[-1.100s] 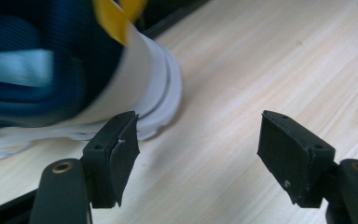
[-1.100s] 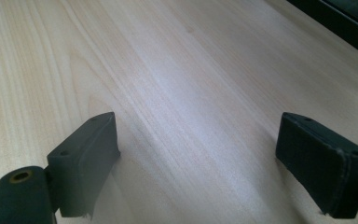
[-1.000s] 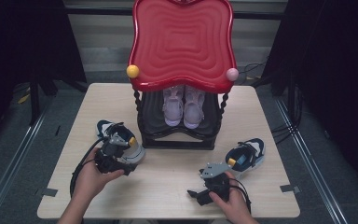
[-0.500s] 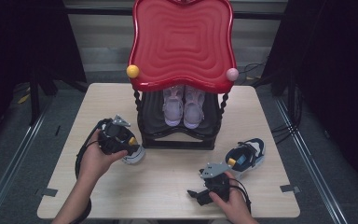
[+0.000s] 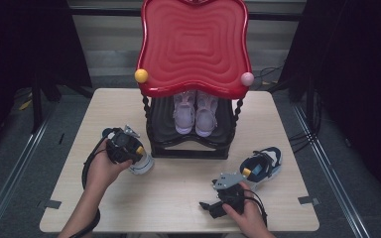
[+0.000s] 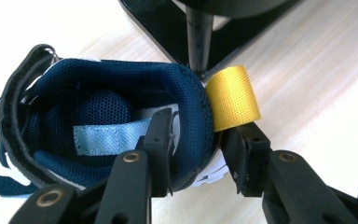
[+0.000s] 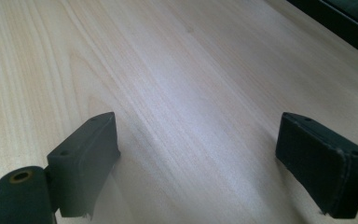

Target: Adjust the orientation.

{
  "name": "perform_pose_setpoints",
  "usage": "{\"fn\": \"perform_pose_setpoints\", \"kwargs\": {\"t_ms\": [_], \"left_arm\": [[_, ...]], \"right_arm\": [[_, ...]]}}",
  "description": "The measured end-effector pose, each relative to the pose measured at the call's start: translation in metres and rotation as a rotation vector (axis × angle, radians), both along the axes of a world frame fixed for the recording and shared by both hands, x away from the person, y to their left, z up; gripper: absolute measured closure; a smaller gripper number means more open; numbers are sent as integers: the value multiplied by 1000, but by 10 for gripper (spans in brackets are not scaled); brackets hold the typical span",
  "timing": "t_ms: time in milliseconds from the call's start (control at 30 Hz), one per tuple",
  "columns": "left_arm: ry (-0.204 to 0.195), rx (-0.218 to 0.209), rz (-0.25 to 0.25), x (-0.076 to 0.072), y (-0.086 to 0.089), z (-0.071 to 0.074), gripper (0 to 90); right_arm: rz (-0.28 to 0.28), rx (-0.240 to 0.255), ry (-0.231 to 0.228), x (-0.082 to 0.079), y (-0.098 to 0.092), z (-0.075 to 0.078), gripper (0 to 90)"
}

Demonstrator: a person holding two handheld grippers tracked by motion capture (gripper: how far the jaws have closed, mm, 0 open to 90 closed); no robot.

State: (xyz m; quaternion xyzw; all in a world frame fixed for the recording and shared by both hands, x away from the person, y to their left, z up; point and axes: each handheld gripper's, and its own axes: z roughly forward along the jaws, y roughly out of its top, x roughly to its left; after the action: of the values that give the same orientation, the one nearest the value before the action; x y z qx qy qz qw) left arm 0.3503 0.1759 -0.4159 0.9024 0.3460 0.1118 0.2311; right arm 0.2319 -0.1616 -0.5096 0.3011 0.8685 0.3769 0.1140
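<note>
The jaws of your left gripper [image 6: 196,149] have just been closing, and they now pinch the padded heel collar of the navy shoe [image 6: 98,126]: one jaw sits inside the shoe's opening against the lining, the other presses from outside, just under the yellow heel loop [image 6: 233,98]. In the high view your left gripper [image 5: 125,148] and that shoe [image 5: 140,163] sit just beside the left front corner of the black shoe rack [image 5: 188,148], the shoe's white sole close to the rack's base without clearly touching it. The rack's twisted black post [image 6: 199,37] rises right behind the heel in the left gripper view. The jaws of your right gripper [image 7: 205,154] stand wide apart with nothing between them, above the bare wood of the table [image 7: 177,70]. From above, your right gripper [image 5: 228,193] lies low in front of the rack, toward its right side, held by your right hand [image 5: 248,218]. The second navy shoe [image 5: 263,166] rests on the table off the rack's right front corner, just beyond your right gripper and apart from it. A pair of pale pink shoes [image 5: 194,111] stands side by side on the rack's lower shelf, toes toward you, under the wavy red top [image 5: 193,44], which carries a yellow ball [image 5: 141,76] at its left front corner and a pink ball [image 5: 247,79] at its right.
</note>
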Motion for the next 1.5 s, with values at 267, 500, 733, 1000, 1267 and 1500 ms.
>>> {"fn": "perform_pose_setpoints", "kwargs": {"t_ms": [267, 500, 733, 1000, 1267, 1500], "left_arm": [[54, 3, -56, -22, 14, 3, 647], [52, -57, -32, -23, 11, 10, 489], [43, -3, 8, -13, -4, 10, 520], [89, 7, -12, -18, 8, 14, 653], [115, 47, -69, -32, 26, 16, 677], [116, 104, -83, -27, 23, 17, 496]], "right_arm": [[0, 0, 0, 0, 0, 0, 124], [3, 1, 1, 1, 1, 0, 119], [1, 1, 0, 1, 1, 0, 119], [1, 2, 1, 1, 1, 0, 119], [1, 2, 2, 1, 1, 0, 119], [2, 2, 1, 1, 1, 0, 119]]}}
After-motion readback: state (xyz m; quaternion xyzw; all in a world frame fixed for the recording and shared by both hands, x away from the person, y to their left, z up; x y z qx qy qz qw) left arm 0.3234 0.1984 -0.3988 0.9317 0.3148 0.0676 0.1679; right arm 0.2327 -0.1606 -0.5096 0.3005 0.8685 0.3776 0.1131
